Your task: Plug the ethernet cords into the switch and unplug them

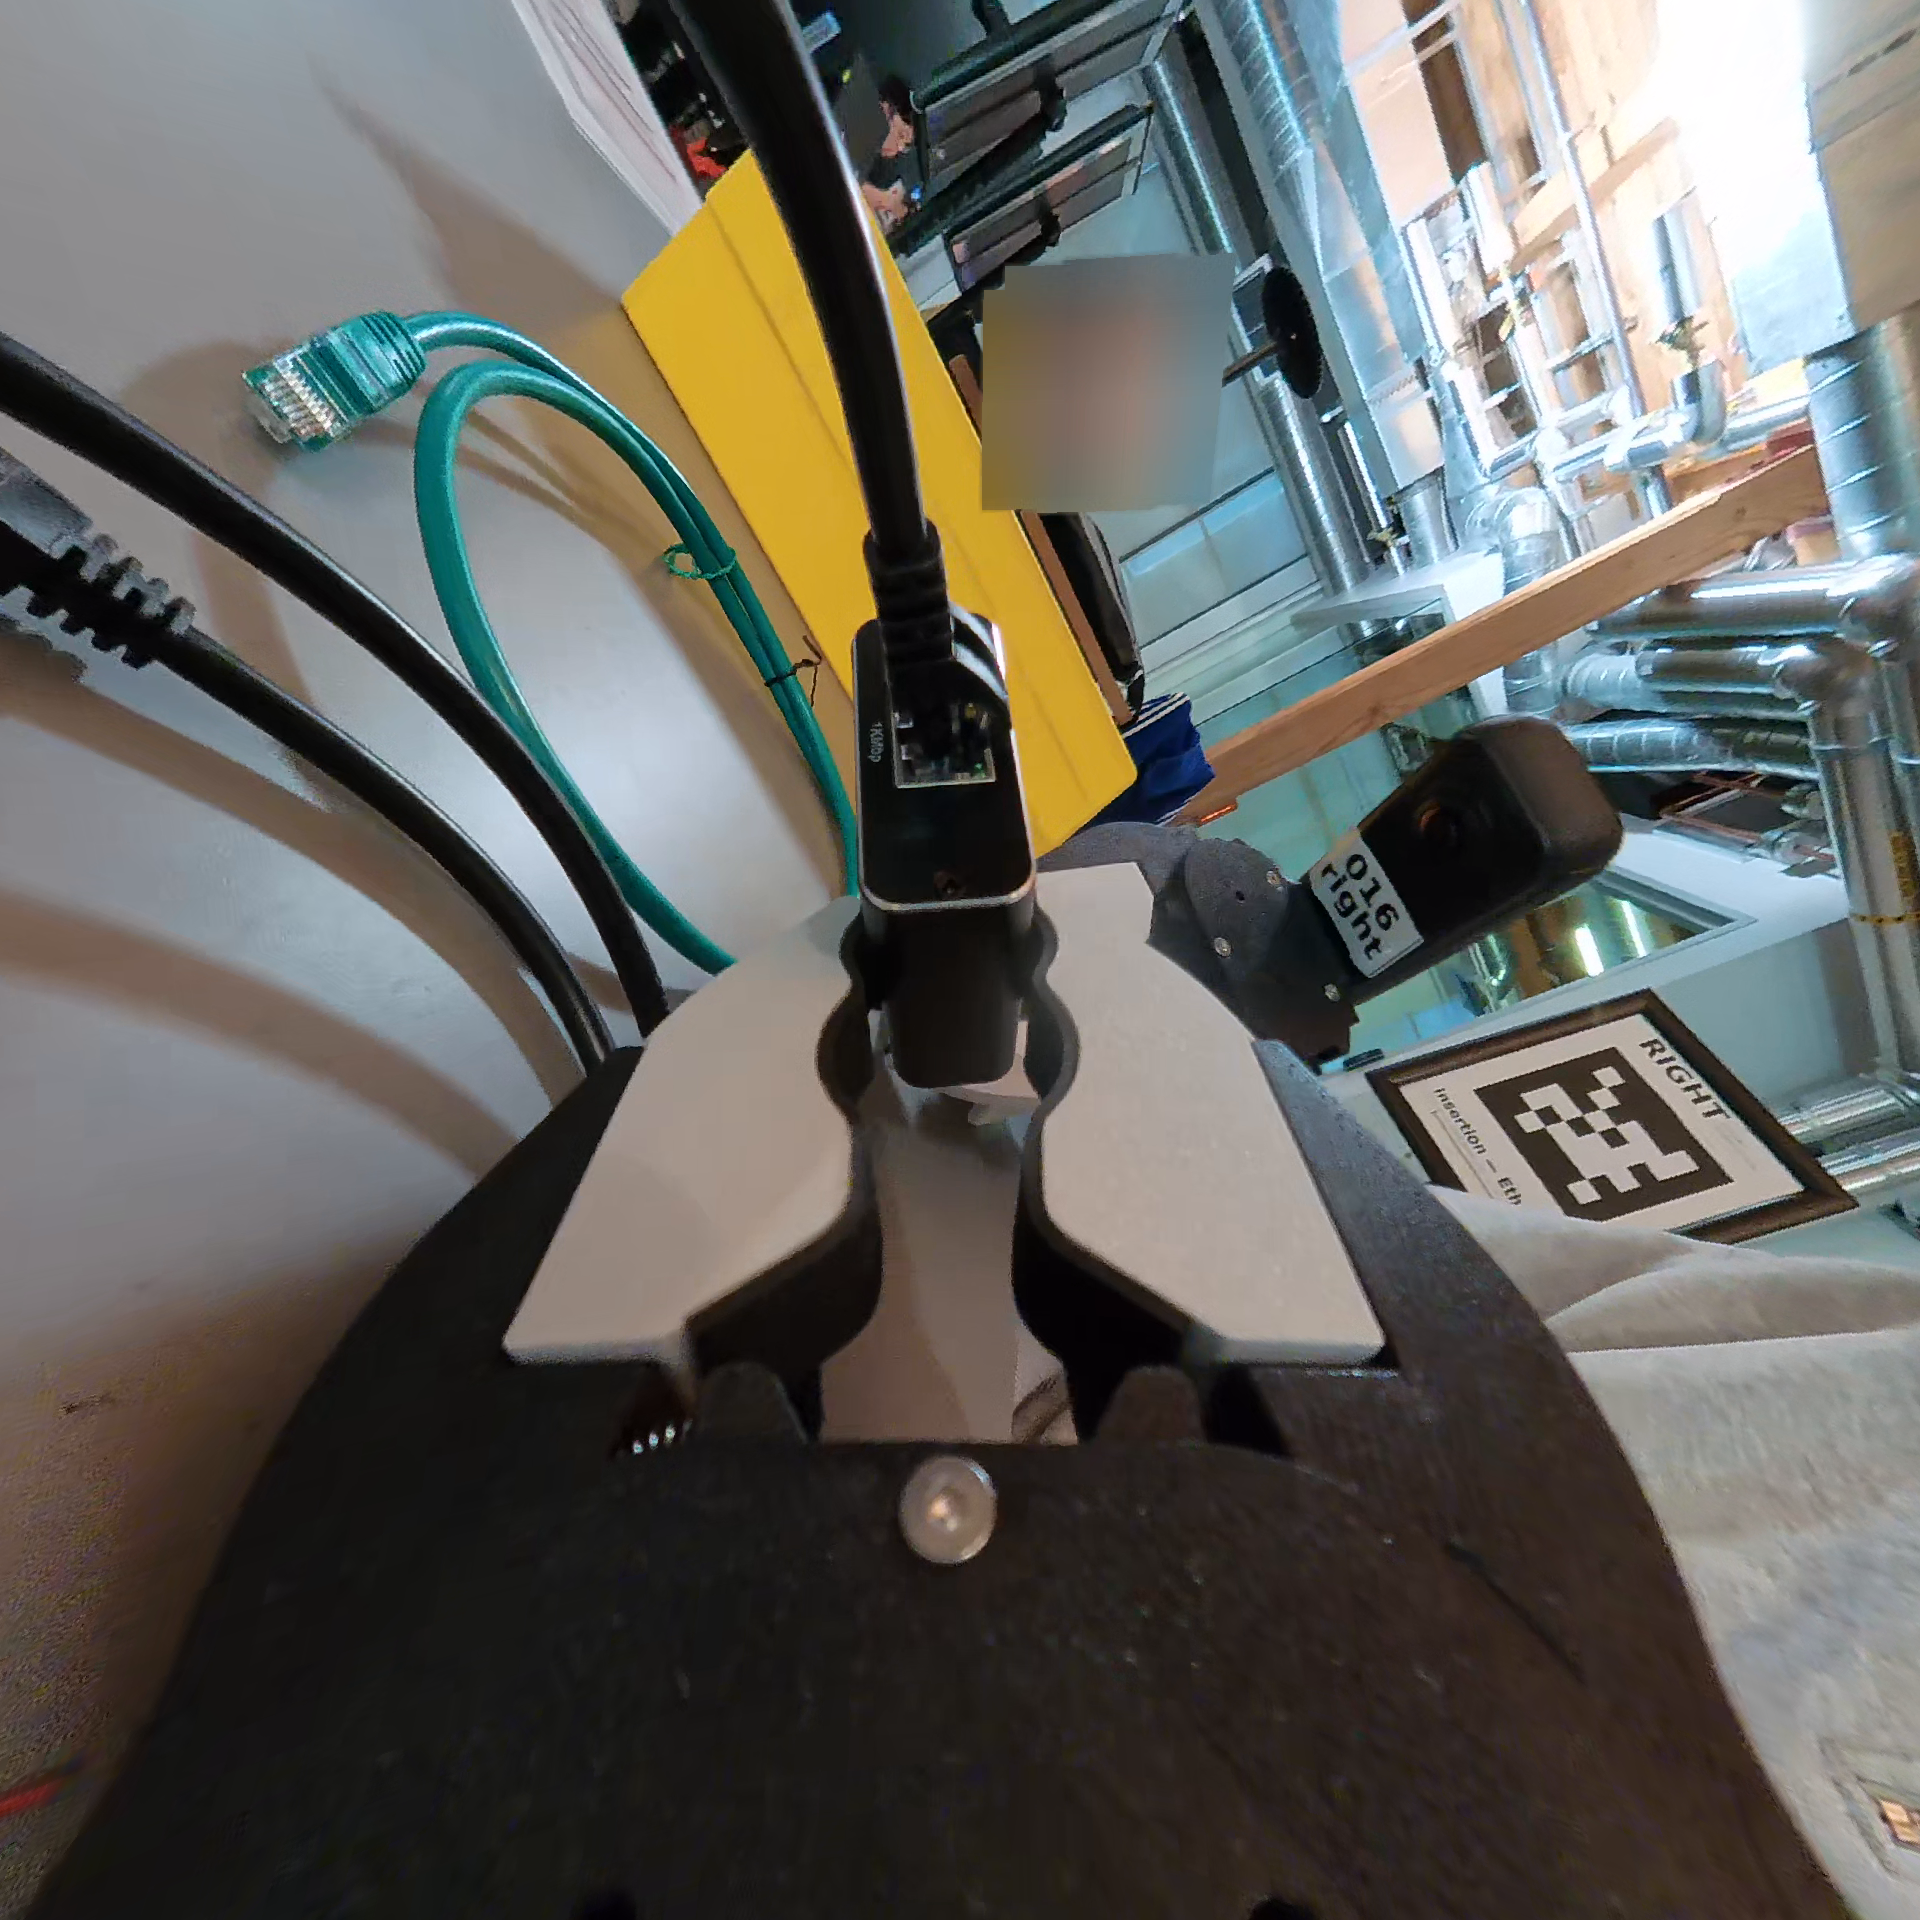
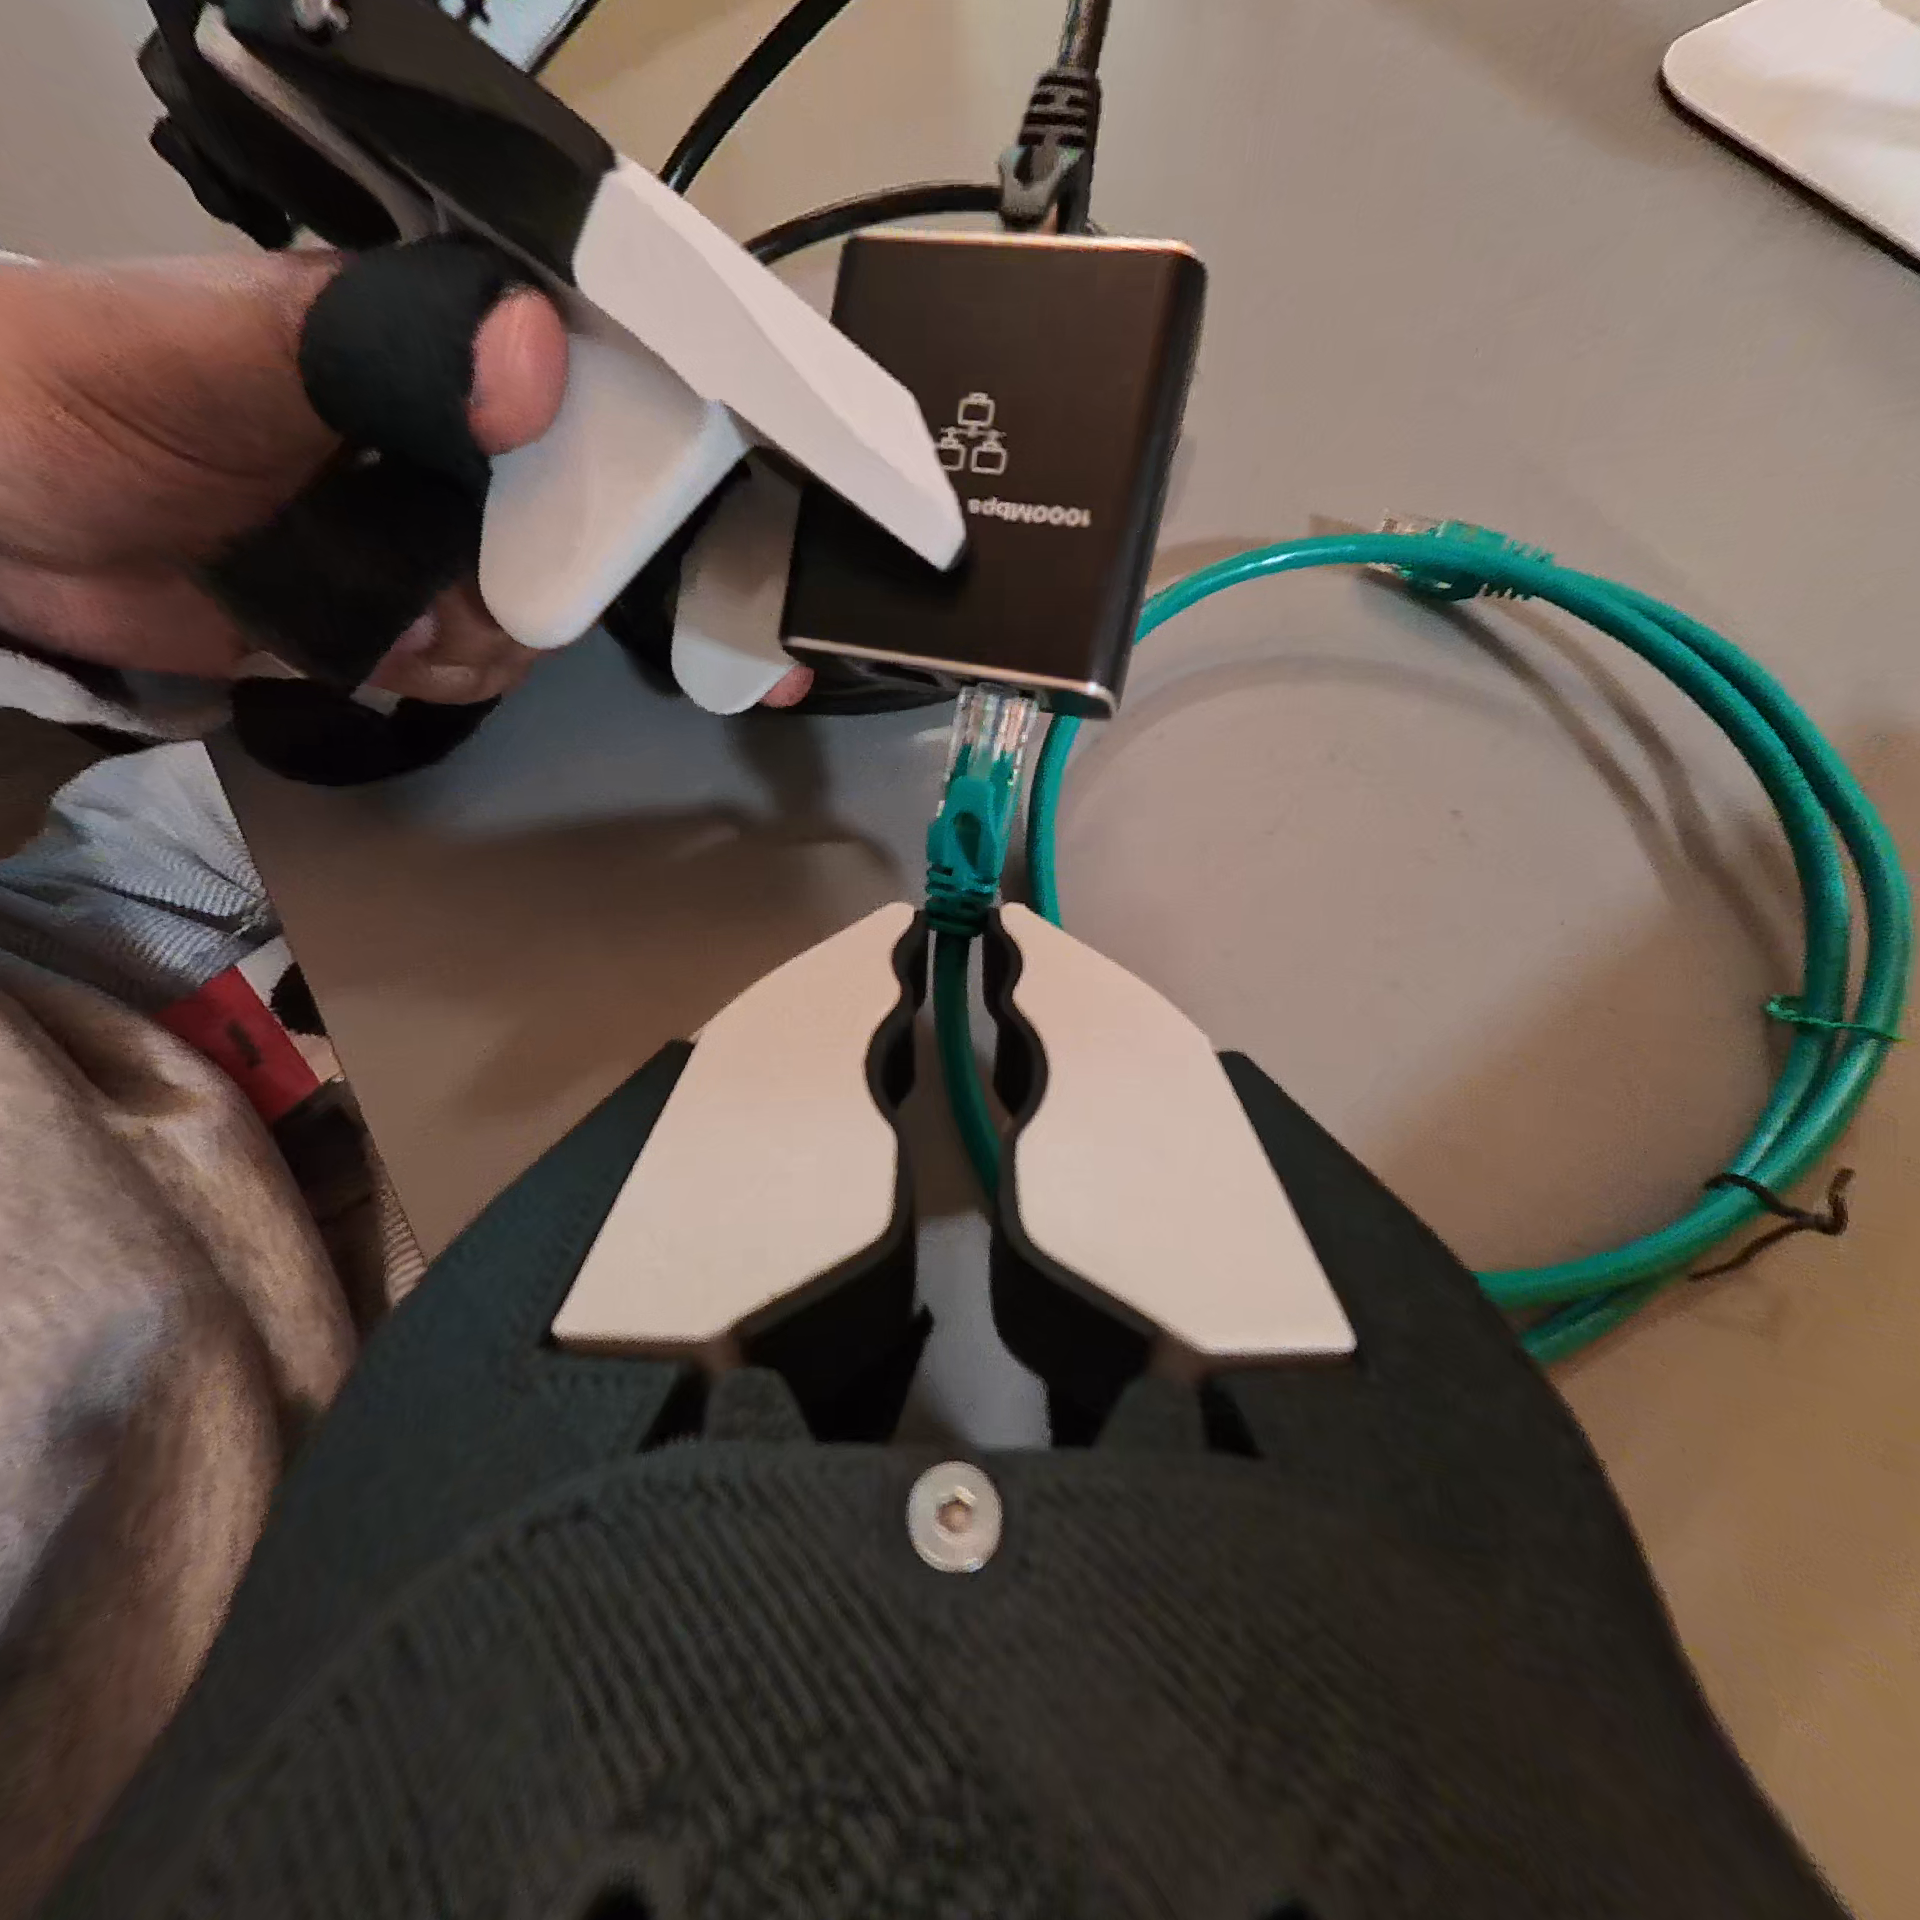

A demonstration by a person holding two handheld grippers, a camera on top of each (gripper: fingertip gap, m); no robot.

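The black switch (image 1: 940, 831) is a small box. My left gripper (image 1: 945, 956) is shut on its end and holds it off the table. A black ethernet cord (image 1: 904, 582) is plugged into one port, with an empty port (image 1: 940, 764) beside it. In the right wrist view, my right gripper (image 2: 961, 920) is shut on the green cord (image 2: 966, 831) just behind its clear plug (image 2: 992, 727). The plug tip is at the near edge of the switch (image 2: 1049, 416); I cannot tell if it is inside a port. The left gripper (image 2: 842, 603) clamps the switch from the left.
The green cable's loop (image 2: 1829, 935) lies on the grey table (image 2: 1351, 883) to the right, with its free plug (image 1: 312, 384) loose. Another black cord end (image 1: 94, 603) lies at the left. A yellow board (image 1: 748, 364), a framed marker tag (image 1: 1600, 1122) and a white slab (image 2: 1808, 104) stand nearby.
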